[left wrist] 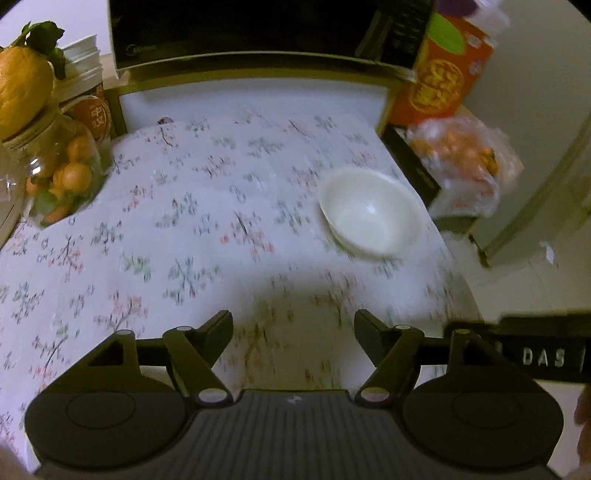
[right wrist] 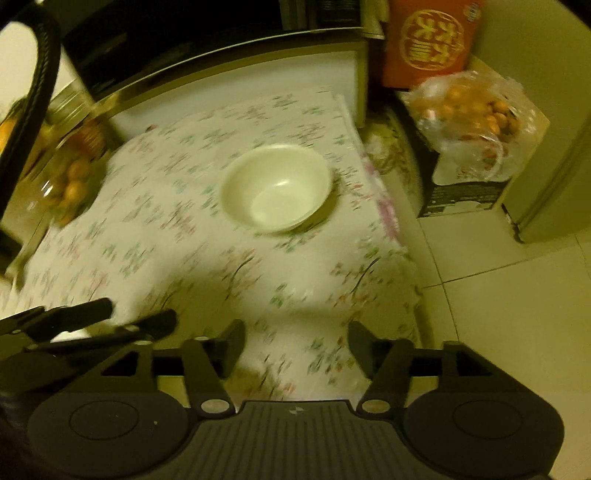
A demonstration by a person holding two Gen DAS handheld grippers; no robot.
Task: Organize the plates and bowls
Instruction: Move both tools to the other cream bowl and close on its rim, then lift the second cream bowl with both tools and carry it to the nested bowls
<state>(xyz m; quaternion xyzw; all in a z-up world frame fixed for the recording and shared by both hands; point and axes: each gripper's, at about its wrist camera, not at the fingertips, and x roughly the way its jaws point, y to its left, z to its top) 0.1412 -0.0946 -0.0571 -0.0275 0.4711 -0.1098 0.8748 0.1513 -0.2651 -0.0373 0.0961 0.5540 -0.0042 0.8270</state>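
We see one white bowl (left wrist: 371,210) standing upright and empty on the flowered tablecloth (left wrist: 207,206), toward the far right part of the table and close to its right edge. In the right wrist view the same bowl (right wrist: 277,188) sits ahead of the gripper, with bare cloth (right wrist: 155,206) between the two.

Our left gripper (left wrist: 293,332) hangs over the near part of the cloth with its fingers (left wrist: 218,332) released and spread apart, gripping nothing; only the cloth shows between them. Our right gripper (right wrist: 295,345) is likewise released, its fingers (right wrist: 232,343) parted over the near edge of the table, well apart from the bowl. The left gripper (right wrist: 110,321) also shows at the near left of the right wrist view, its fingers parted.

At the far left stands a glass jar (left wrist: 59,173) of small orange fruit, with a large yellow fruit (left wrist: 22,96) on top of it. Behind the table a dark microwave (left wrist: 258,29) runs across the far side. To the far right we see a red and orange box (left wrist: 443,77) and, nearer than it, a clear plastic bag (left wrist: 465,166) of orange fruit on a dark carton. Pale floor tiles (right wrist: 491,302) lie to the right of the table. Both views are blurred.
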